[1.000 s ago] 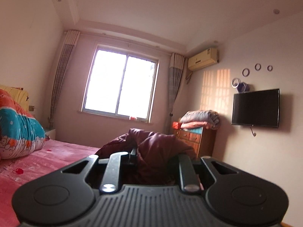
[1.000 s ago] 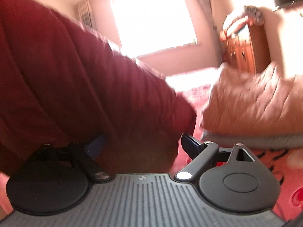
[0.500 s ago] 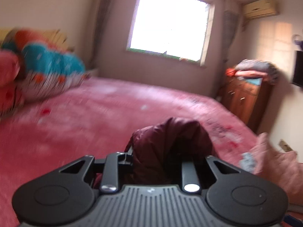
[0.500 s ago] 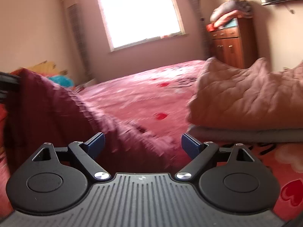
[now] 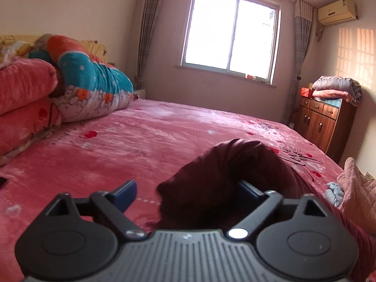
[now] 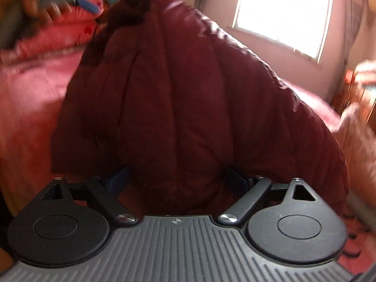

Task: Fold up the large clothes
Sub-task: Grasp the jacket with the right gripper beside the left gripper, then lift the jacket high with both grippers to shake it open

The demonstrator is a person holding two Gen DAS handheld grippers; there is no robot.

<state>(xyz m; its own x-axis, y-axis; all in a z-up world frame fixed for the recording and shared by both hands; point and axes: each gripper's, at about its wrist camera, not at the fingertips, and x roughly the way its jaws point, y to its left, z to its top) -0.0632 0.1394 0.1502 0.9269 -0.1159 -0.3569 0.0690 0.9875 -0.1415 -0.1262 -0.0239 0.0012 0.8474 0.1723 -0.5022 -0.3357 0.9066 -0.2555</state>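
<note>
A dark maroon quilted jacket (image 5: 230, 178) lies bunched on the pink bed (image 5: 145, 145). My left gripper (image 5: 188, 192) is open, with a fold of the jacket resting between its fingers against the right one. In the right wrist view the jacket (image 6: 188, 98) fills the middle, blurred, and drapes down over my right gripper (image 6: 178, 178), whose blue-padded fingers stand wide apart with cloth between them. The left gripper and the hand holding it show blurred at the top left of that view.
Rolled quilts and pillows (image 5: 70, 82) are stacked at the bed's head on the left. A wooden cabinet (image 5: 326, 122) with folded blankets stands by the right wall. A folded pink quilted cover (image 5: 359, 188) lies at the bed's right edge.
My left gripper has opened and let the jacket slump onto the bed. The right gripper has moved in close so the jacket now covers its fingers.
</note>
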